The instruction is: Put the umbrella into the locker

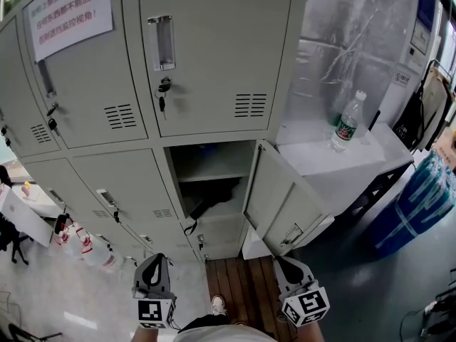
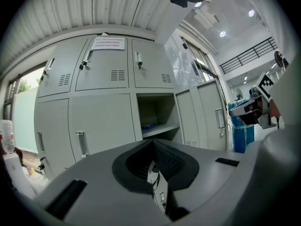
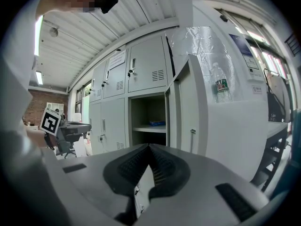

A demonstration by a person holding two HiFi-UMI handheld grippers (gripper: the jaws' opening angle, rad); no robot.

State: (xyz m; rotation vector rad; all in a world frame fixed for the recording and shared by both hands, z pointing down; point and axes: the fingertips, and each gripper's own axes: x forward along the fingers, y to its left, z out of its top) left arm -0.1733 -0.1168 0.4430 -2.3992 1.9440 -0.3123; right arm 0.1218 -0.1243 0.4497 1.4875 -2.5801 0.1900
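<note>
The locker bank has one open locker, with its door swung out to the right. A dark bundle, probably the umbrella, lies under the shelf inside it, and a strap hangs over the front edge. Placement therefore appears complete. The left gripper and right gripper hang low before the bank, both with jaws closed and empty. The next move, as judged, is to push the door shut with the right gripper without pinching the strap. Only the head view shows the umbrella, because in both gripper views the gripper body hides the lower compartment. Those views in turn show a blue item on the shelf, which the head view does not make plain.
</note>
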